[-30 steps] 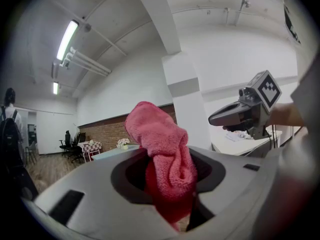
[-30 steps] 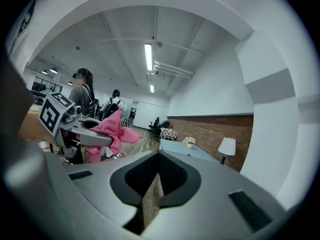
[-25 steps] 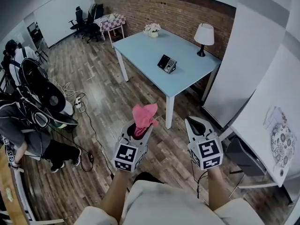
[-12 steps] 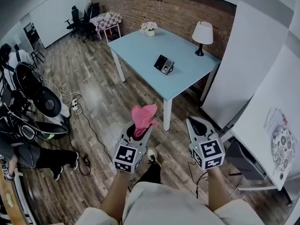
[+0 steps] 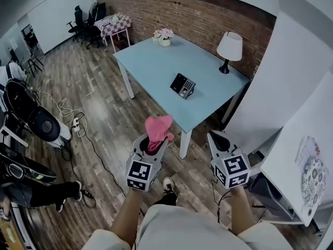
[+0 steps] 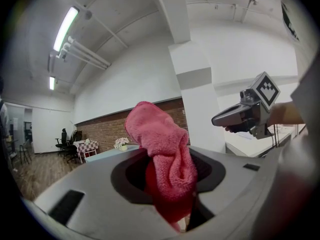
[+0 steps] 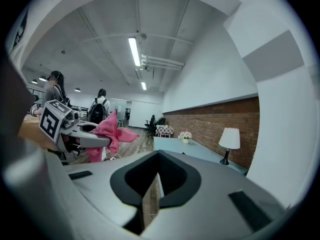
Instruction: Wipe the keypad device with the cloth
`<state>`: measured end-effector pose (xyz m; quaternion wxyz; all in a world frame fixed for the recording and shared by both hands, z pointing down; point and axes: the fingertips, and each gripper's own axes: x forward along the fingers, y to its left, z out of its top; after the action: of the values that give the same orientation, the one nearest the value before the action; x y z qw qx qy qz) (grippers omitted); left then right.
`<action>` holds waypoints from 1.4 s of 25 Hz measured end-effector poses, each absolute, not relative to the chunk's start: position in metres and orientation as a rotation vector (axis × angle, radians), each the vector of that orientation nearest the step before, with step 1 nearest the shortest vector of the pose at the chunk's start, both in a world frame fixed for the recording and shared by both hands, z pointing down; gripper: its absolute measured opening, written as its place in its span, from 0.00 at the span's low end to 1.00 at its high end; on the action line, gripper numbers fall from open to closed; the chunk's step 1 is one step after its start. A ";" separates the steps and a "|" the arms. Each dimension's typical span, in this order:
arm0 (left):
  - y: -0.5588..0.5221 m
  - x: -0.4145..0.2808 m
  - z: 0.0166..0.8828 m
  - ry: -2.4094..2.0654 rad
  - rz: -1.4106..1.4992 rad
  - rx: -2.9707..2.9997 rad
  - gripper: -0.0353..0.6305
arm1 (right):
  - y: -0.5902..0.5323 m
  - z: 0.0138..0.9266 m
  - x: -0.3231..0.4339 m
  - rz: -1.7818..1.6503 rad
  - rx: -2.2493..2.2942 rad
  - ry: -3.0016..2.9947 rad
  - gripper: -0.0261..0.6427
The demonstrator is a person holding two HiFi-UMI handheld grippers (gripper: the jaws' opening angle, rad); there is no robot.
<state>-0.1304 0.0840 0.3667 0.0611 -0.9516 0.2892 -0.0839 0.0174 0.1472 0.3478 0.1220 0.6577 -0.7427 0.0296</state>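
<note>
**Short of the blue surface, cloth gripped, keypad well ahead**

Near the bottom of the head view we held both tools out over the wooden floor (image 5: 104, 103), side by side and apart. Our left tongs (image 5: 151, 146) were clamped on the pink cloth (image 5: 157, 129). The left gripper view showed the jaws pressed in on its lower folds, with the rest standing up in a bunched plume above them. Our right tongs (image 5: 219, 138) were drawn almost together, with only a thin slit between the jaws and nothing in it. Through that slit we saw a strip of floorboards.

Farther off stood the blue surface (image 5: 151, 66), its near corner leg just beyond the cloth in the head view. The keypad device (image 5: 183, 85) sat on it, toward the near right part, its dark face sloped toward us, well apart from both tongs. At the far right corner of the surface stood a lamp (image 5: 229, 48) with a white shade, and at the far left corner a pot of flowers (image 5: 164, 35). A brick wall (image 5: 197, 14) ran behind.

On the floor to the left lay cables (image 5: 76, 123), and a person's legs (image 5: 47, 191) showed at the near left. A patterned plate (image 5: 314, 173) lay on a white table (image 5: 296, 139) at the right edge.
</note>
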 end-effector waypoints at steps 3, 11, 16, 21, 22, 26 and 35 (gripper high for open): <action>0.047 -0.123 0.363 0.873 -0.256 -2.879 0.34 | 0.112 0.346 0.026 0.135 1.928 -2.185 0.06; -0.043 -0.109 0.368 0.891 -0.246 -2.902 0.34 | 0.022 0.347 0.053 0.214 1.988 -2.192 0.06; -0.088 -0.099 0.372 0.882 -0.245 -2.900 0.34 | -0.027 0.346 0.062 0.216 2.005 -2.193 0.07; -0.123 -0.086 0.377 0.862 -0.268 -2.910 0.34 | -0.063 0.354 0.072 0.243 2.011 -2.195 0.07; -0.128 -0.084 0.379 0.861 -0.268 -2.912 0.34 | -0.067 0.355 0.074 0.248 2.013 -2.194 0.07; -0.144 -0.081 0.385 0.855 -0.283 -2.921 0.34 | -0.080 0.356 0.078 0.261 2.016 -2.189 0.07; -0.167 -0.070 0.389 0.845 -0.298 -2.937 0.34 | -0.101 0.366 0.094 0.289 2.044 -2.157 0.07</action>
<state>-0.0698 -0.1674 0.3889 0.0352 -0.9559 0.2751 -0.0969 0.0943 -0.1009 0.3664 0.0780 0.6825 -0.7203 0.0966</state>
